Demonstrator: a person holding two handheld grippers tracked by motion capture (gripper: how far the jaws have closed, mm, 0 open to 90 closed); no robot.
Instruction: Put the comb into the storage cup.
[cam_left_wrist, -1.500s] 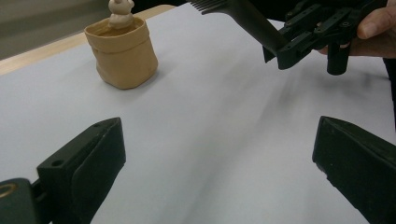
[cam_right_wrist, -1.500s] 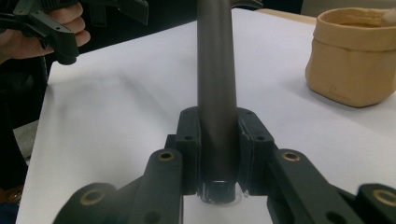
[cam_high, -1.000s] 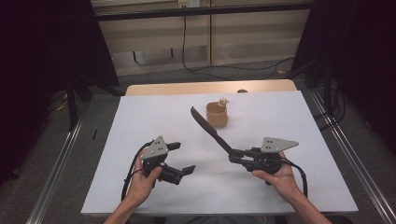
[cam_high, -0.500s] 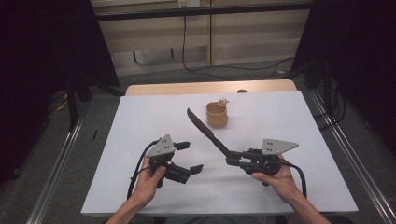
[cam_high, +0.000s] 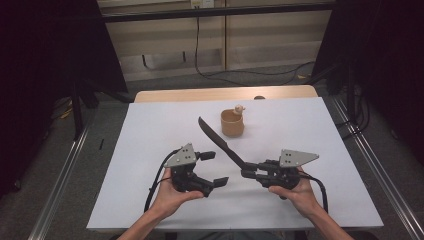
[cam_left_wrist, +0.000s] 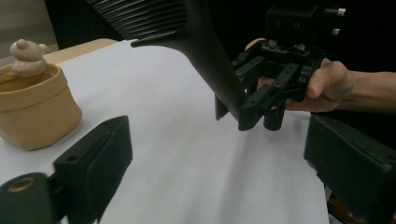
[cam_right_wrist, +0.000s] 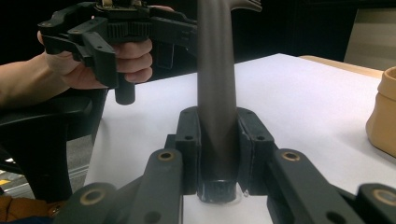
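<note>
A long black comb (cam_high: 217, 140) slants up off the white table (cam_high: 150, 130), teeth end toward the far left. My right gripper (cam_high: 247, 172) is shut on its handle (cam_right_wrist: 215, 70), both pads pressing the sides. My left gripper (cam_high: 216, 168) is open just left of the comb; its jaws have just been closing a little, with nothing between them. In the left gripper view the comb (cam_left_wrist: 205, 51) and the right gripper (cam_left_wrist: 261, 105) lie ahead of my wide-set jaws. A tan pot (cam_high: 232, 123) with a small figurine (cam_high: 239, 108) on its rim stands behind the comb.
The white table sheet ends at a wooden strip (cam_high: 200, 94) at the far side. Metal rails (cam_high: 60, 185) run along both sides on the floor. The pot (cam_left_wrist: 32, 107) sits left of the comb in the left gripper view.
My left gripper has moved to the right, closer to the comb and the right gripper. The right hand holds the comb almost where it was.
</note>
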